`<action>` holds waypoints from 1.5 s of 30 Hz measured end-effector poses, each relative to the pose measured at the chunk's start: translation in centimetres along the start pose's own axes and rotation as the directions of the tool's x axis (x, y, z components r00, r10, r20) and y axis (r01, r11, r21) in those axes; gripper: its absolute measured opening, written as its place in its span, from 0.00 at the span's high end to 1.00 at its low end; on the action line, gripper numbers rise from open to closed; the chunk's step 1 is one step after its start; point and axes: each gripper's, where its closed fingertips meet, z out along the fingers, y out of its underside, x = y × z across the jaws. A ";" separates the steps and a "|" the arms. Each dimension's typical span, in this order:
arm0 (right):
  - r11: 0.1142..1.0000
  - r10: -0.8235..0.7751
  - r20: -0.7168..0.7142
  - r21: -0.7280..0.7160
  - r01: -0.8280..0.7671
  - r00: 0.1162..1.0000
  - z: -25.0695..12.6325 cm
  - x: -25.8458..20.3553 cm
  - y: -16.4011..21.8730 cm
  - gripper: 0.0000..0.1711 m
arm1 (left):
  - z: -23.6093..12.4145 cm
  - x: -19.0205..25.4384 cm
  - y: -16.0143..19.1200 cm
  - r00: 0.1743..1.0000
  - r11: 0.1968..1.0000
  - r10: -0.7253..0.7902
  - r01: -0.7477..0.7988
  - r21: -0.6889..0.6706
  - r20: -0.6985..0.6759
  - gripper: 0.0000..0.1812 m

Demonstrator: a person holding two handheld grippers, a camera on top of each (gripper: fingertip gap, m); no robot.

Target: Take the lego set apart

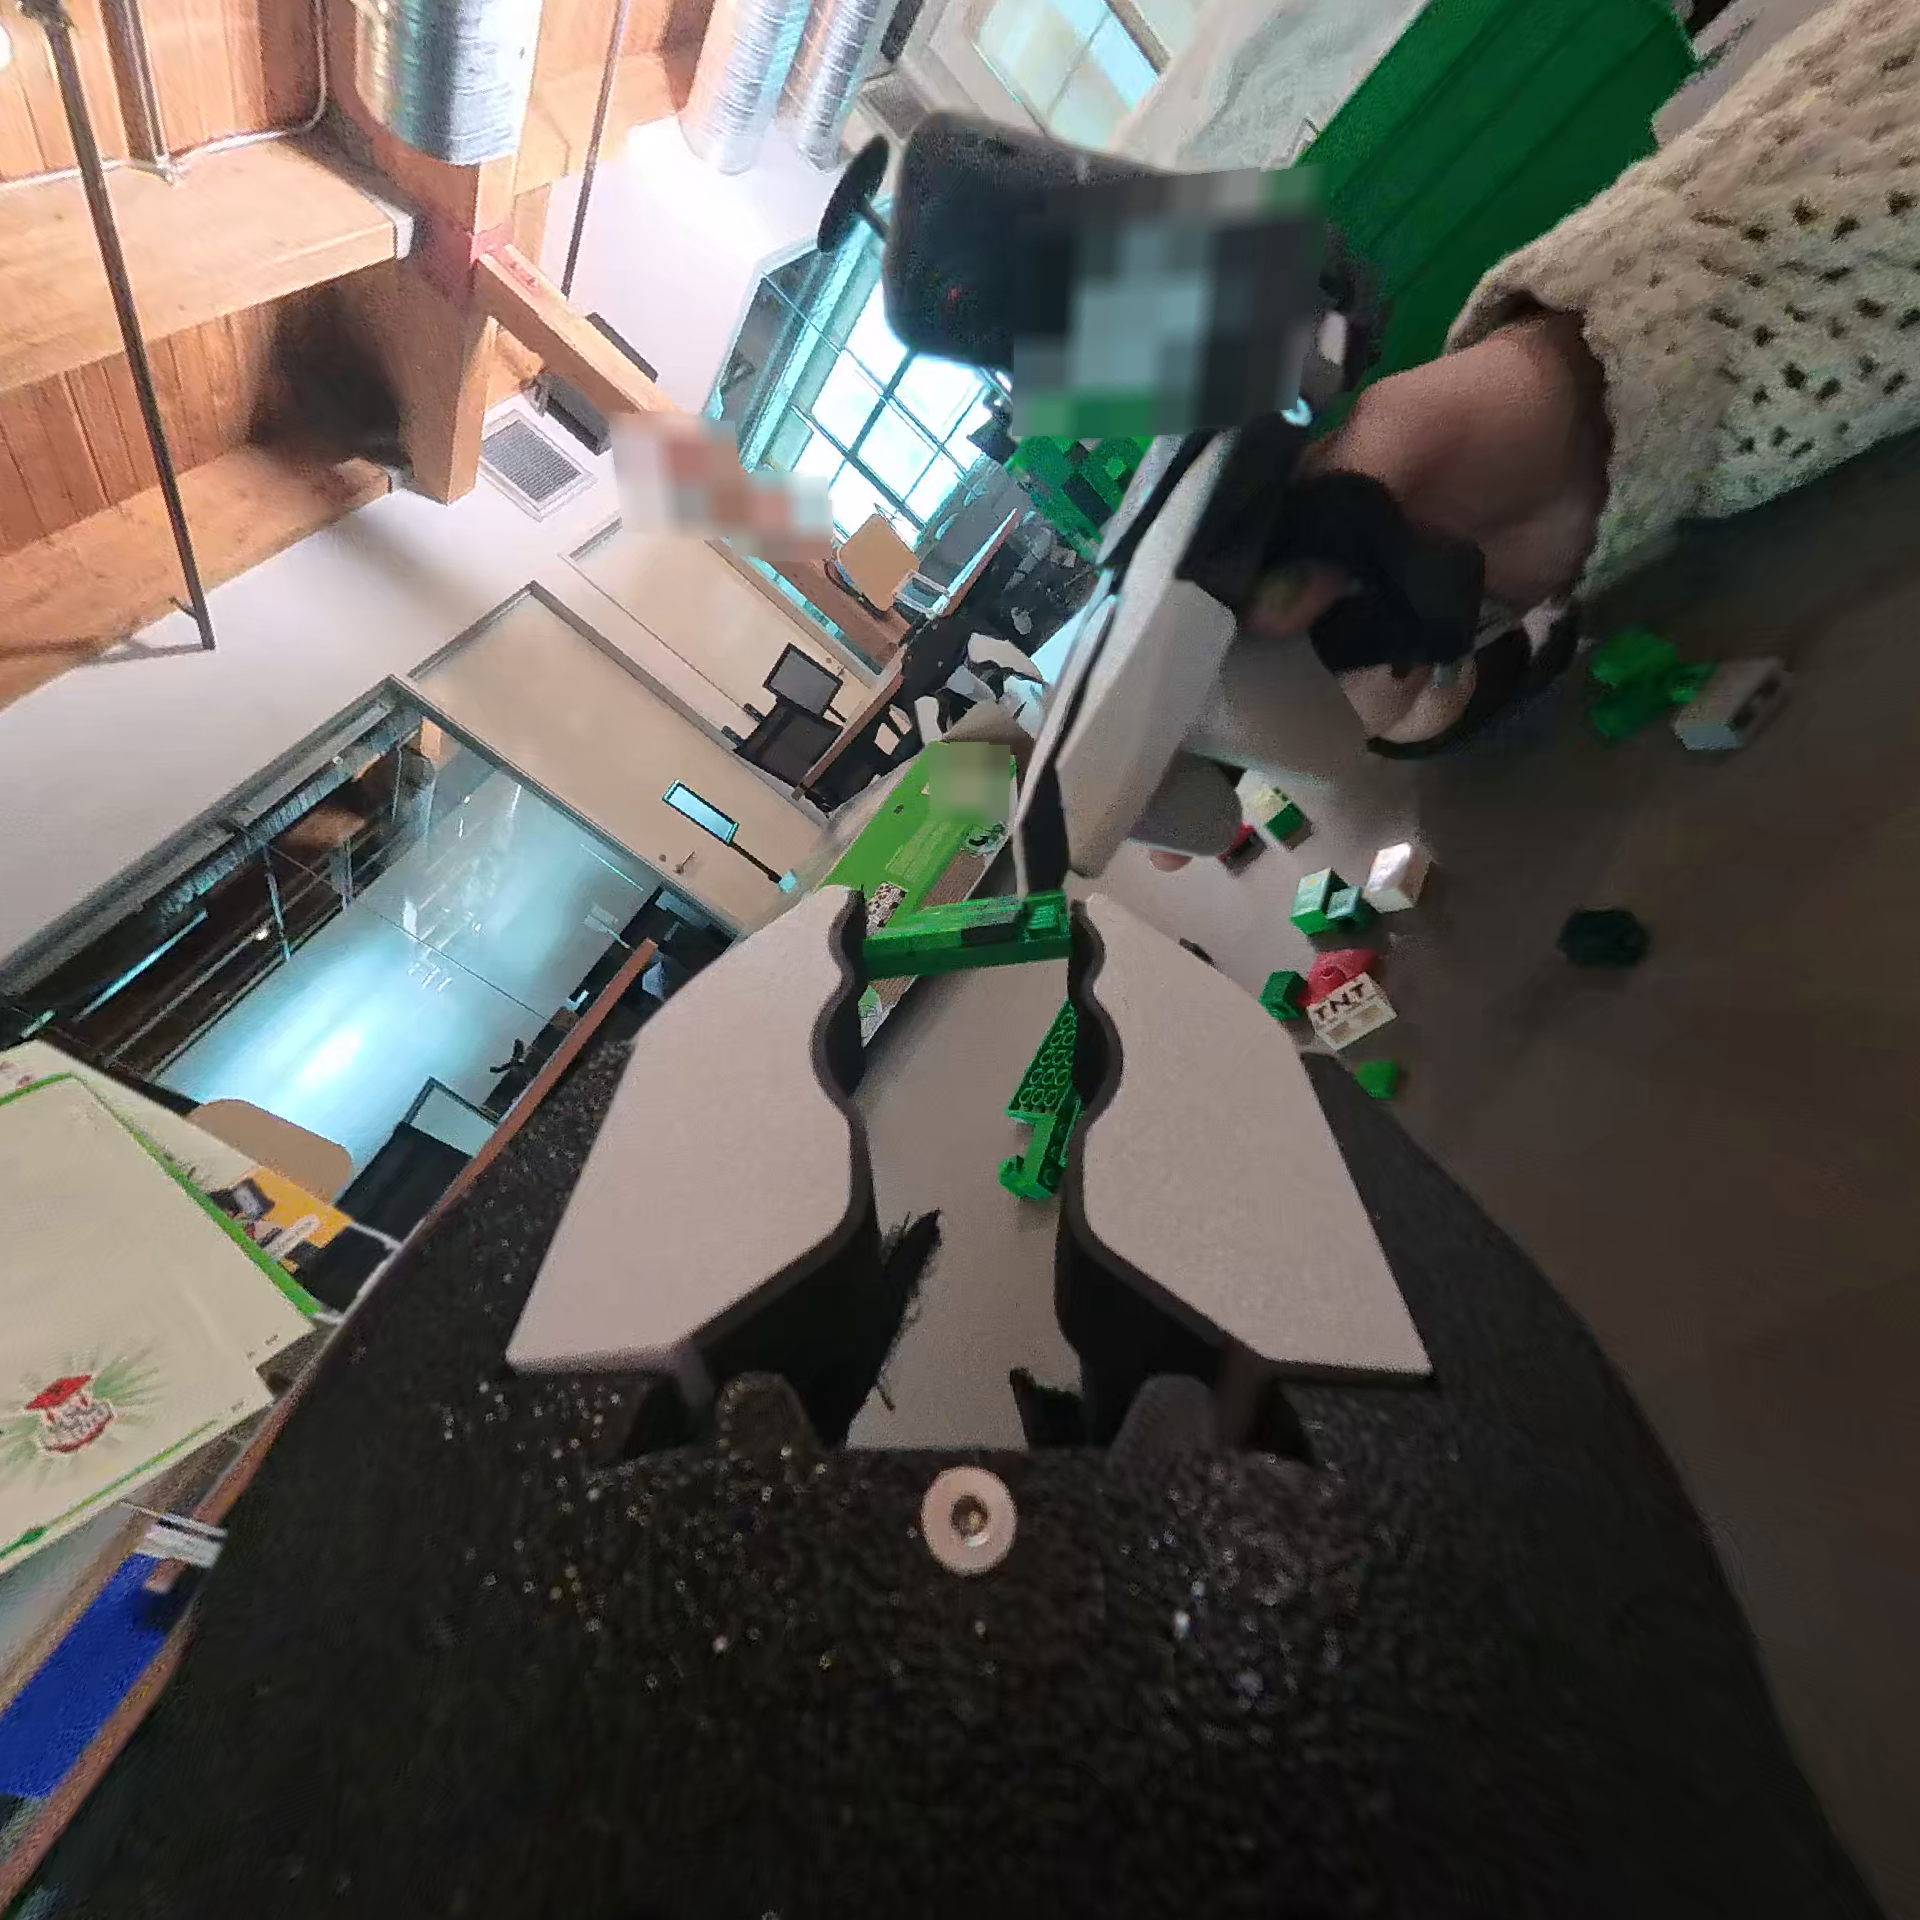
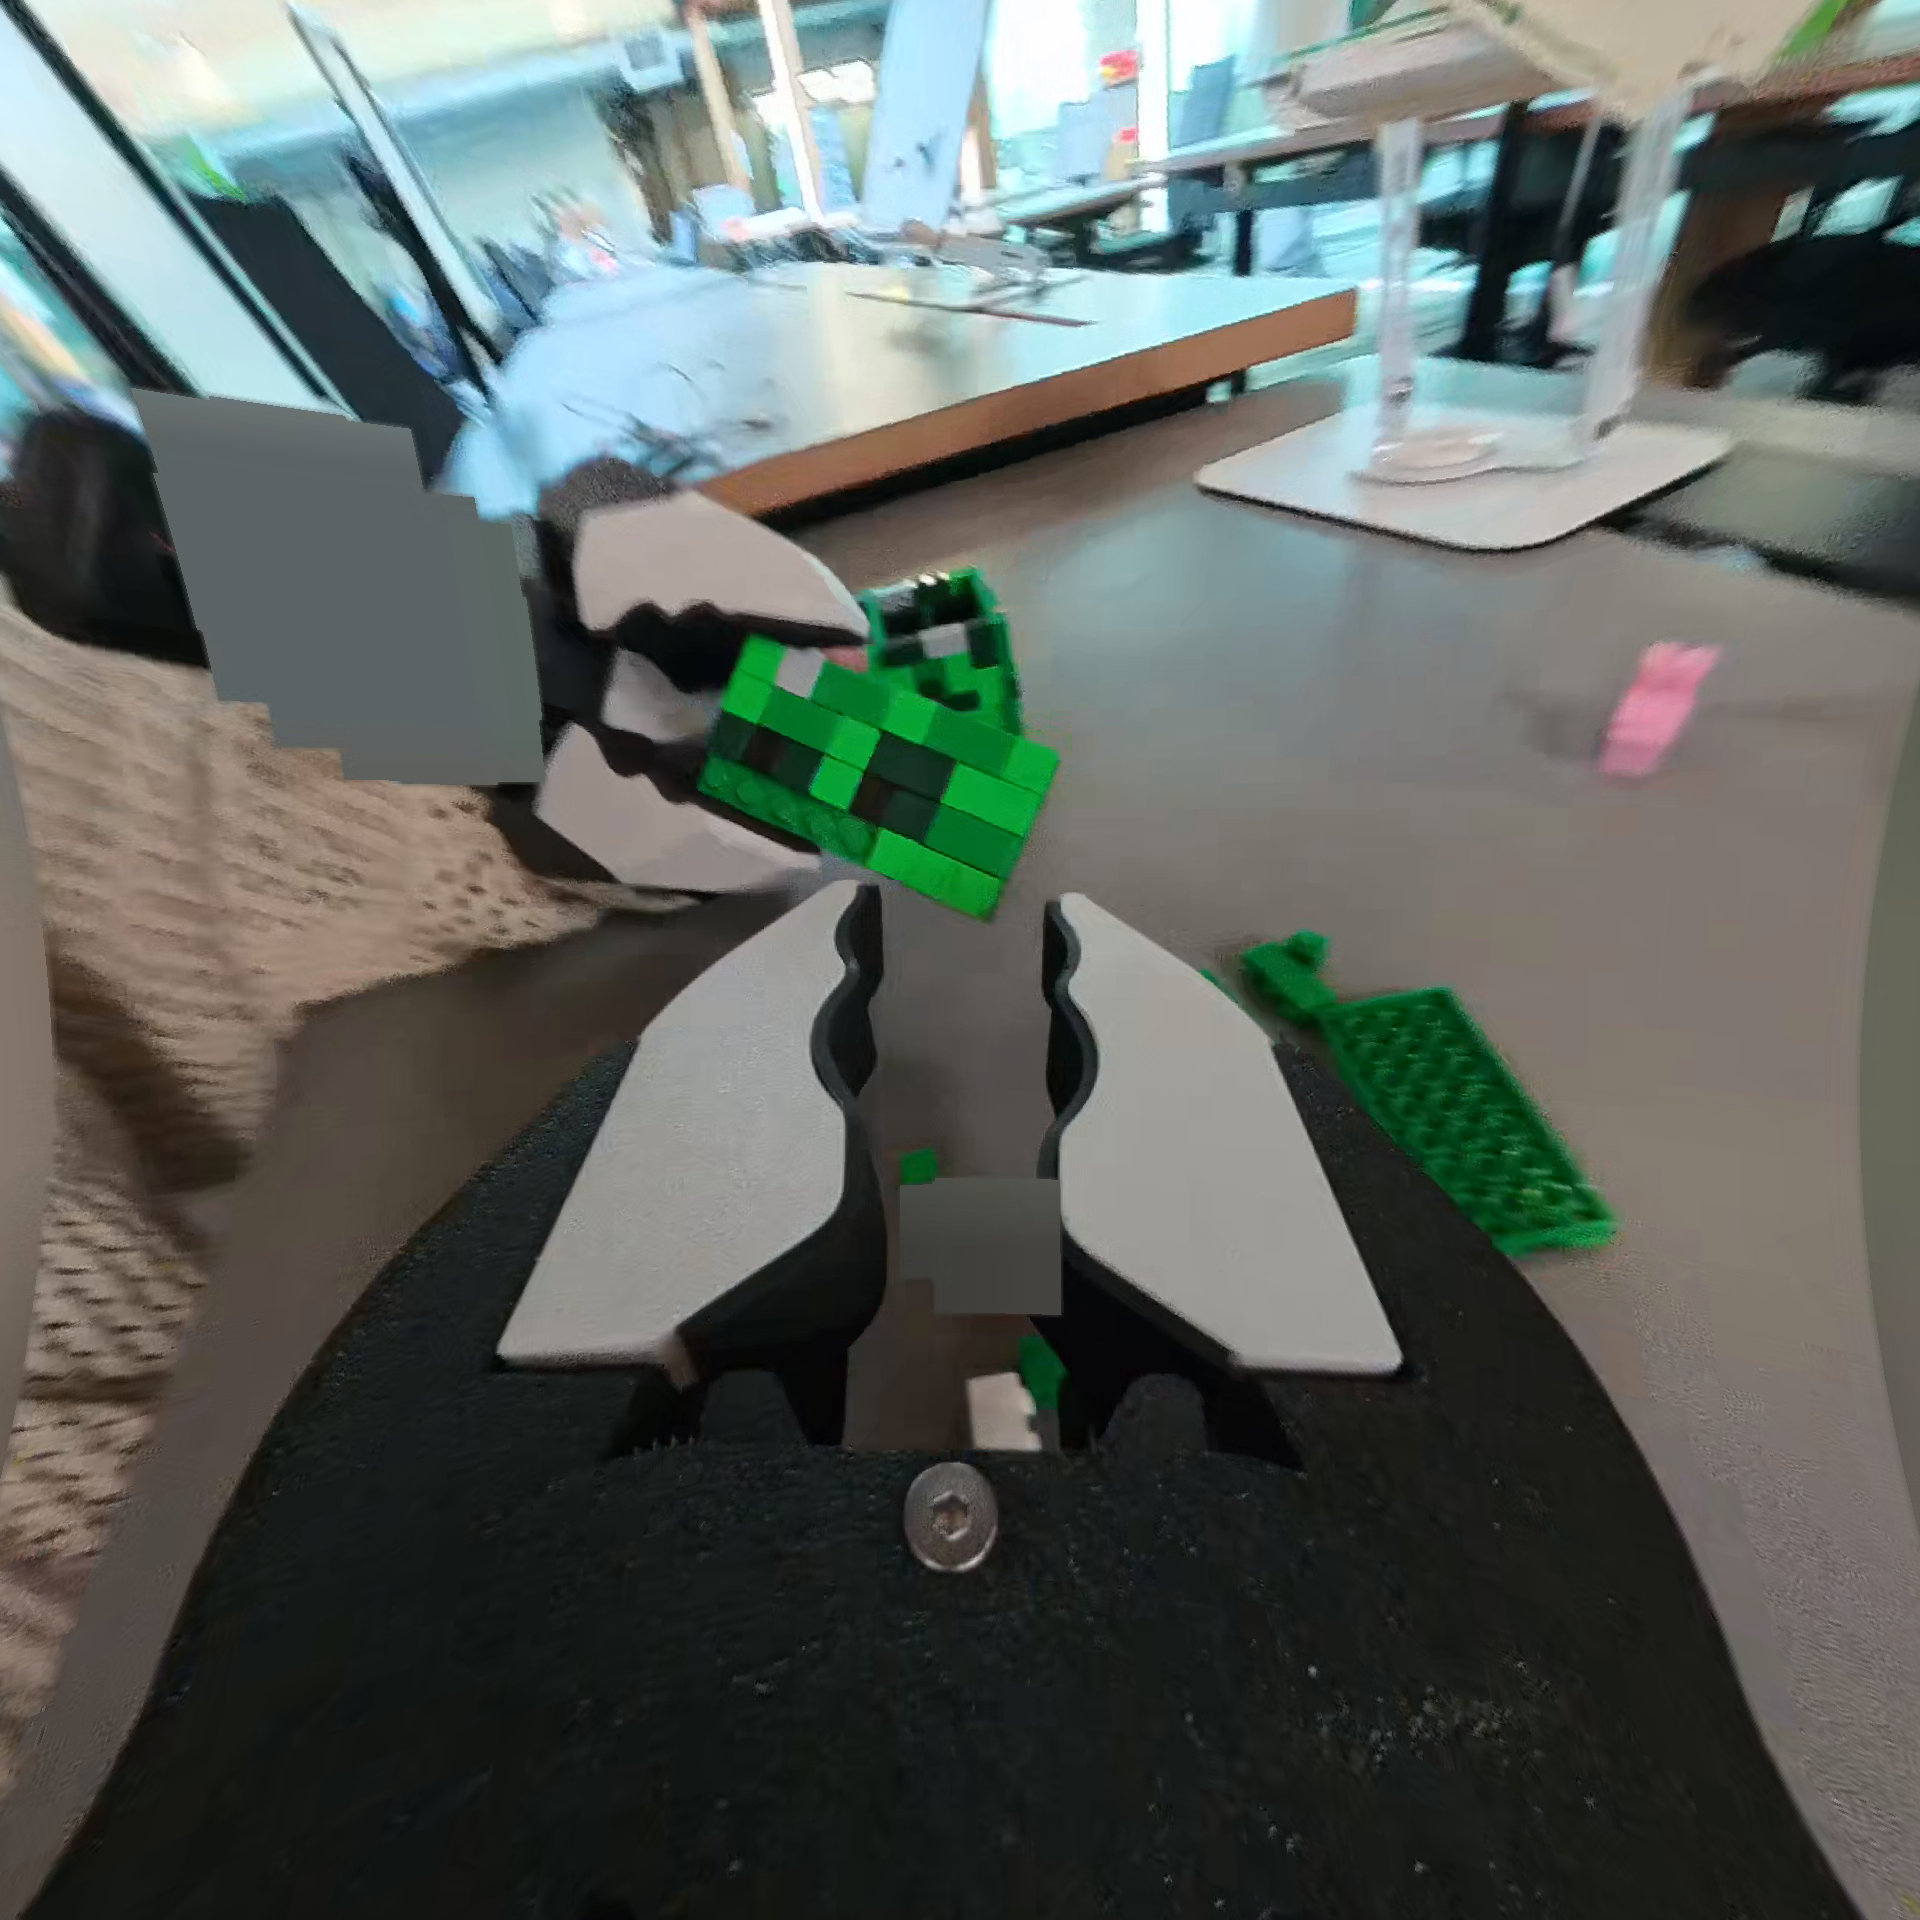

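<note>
My left gripper (image 1: 966, 925) is shut on a green lego panel (image 1: 935, 940) made of light and dark green bricks and holds it above the table. The right wrist view shows the panel (image 2: 883, 779) tilted between the left gripper's (image 2: 831, 743) white fingers. My right gripper (image 2: 961, 920) is open and empty, its tips just below the panel's lower edge. In the left wrist view the right gripper (image 1: 1044, 852) comes in from above and its tip meets the panel. A second green lego piece (image 2: 940, 644) sits behind the panel.
A flat green studded plate (image 2: 1455, 1112) lies on the grey table (image 2: 1351, 727) to the right. Loose green, white and red bricks (image 1: 1340, 956) lie scattered. A pink piece (image 2: 1652, 707) lies farther off. A clear stand on a white base (image 2: 1455, 457) is at the back.
</note>
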 end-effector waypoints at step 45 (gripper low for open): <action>0.949 0.316 0.292 -0.089 -0.303 0.903 0.2 -2.7 0.7 0.86 | -0.7 1.6 -2.4 0.995 0.991 0.064 -0.054 0.124 -0.080 0.80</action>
